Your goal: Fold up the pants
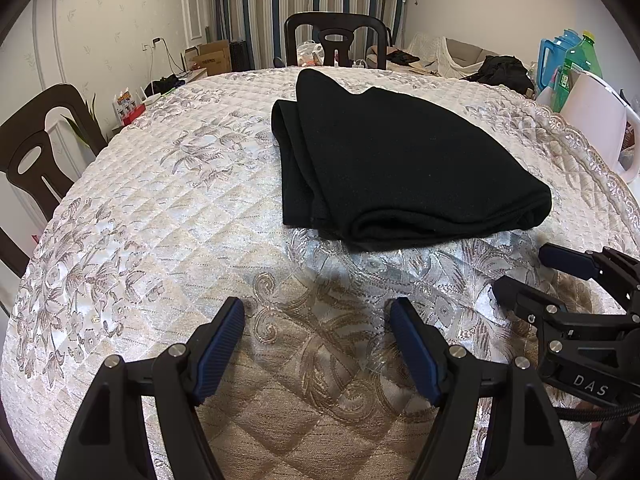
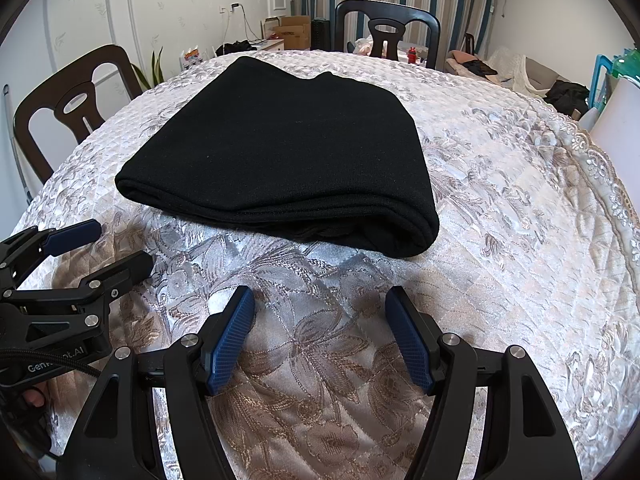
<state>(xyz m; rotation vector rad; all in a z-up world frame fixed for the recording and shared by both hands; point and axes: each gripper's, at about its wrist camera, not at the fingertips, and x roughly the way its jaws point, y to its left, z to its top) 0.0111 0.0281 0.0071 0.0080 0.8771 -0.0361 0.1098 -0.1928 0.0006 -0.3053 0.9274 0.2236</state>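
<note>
Black pants [image 1: 392, 160] lie folded in several layers on the quilted floral tablecloth [image 1: 160, 208], their rounded fold edge facing me. They also show in the right wrist view [image 2: 280, 152]. My left gripper [image 1: 318, 312] is open and empty, hovering over the cloth in front of the pants. My right gripper [image 2: 320, 300] is open and empty, also short of the fold edge. The right gripper shows in the left wrist view [image 1: 520, 270] at the right, and the left gripper shows in the right wrist view [image 2: 120, 244] at the left.
Dark chairs stand at the far side [image 1: 334, 40] and left [image 1: 36, 148] of the table. A white kettle [image 1: 596, 124] and plastic bottles [image 1: 576, 64] stand at the right edge. Cardboard boxes [image 1: 212, 58] sit by the far wall.
</note>
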